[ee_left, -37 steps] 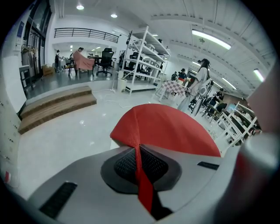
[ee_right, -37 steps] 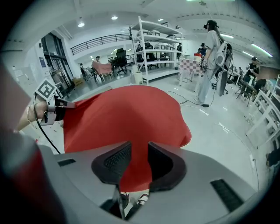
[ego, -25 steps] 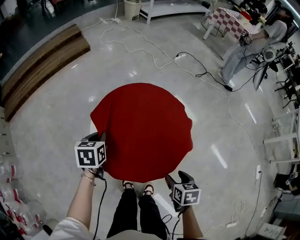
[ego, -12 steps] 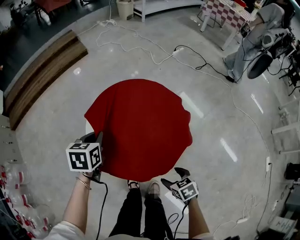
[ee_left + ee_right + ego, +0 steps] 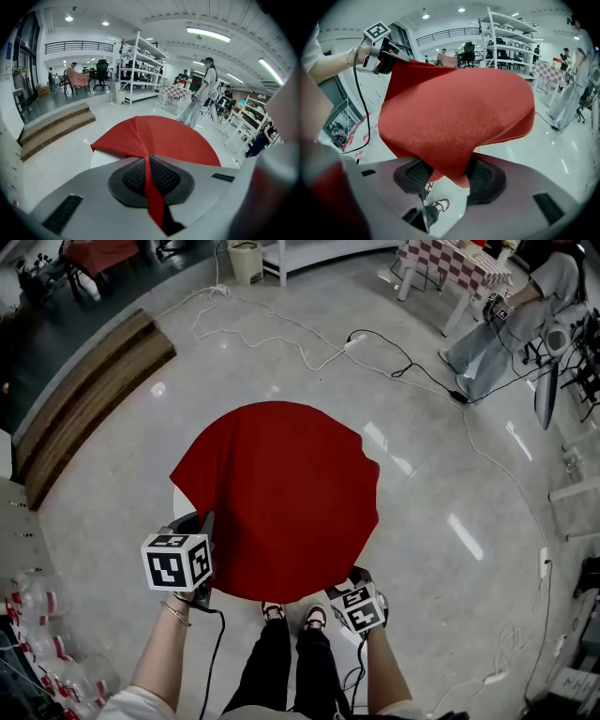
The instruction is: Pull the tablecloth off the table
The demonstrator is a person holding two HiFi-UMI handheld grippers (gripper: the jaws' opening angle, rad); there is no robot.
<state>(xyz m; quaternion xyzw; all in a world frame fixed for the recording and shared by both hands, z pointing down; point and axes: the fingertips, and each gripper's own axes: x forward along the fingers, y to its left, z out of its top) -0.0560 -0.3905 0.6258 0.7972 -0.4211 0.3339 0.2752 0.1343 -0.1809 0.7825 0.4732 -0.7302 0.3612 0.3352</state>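
Clamping one red tablecloth (image 5: 281, 493), left gripper (image 5: 149, 176); one table (image 5: 176, 495)

The round table (image 5: 177, 495) under the red tablecloth (image 5: 277, 498) fills the middle of the head view and blocks any straight pass there. Bare floor (image 5: 122, 512) rings it, widest at the left and the right. At the lower edge the person's own legs (image 5: 286, 662) stand just beside the table, with room on either side. Loose cables (image 5: 281, 329) trail across the upper half. Wooden steps (image 5: 89, 395) bound the upper left, plastic bottles (image 5: 33, 652) the lower left, white frames (image 5: 574, 490) the right edge
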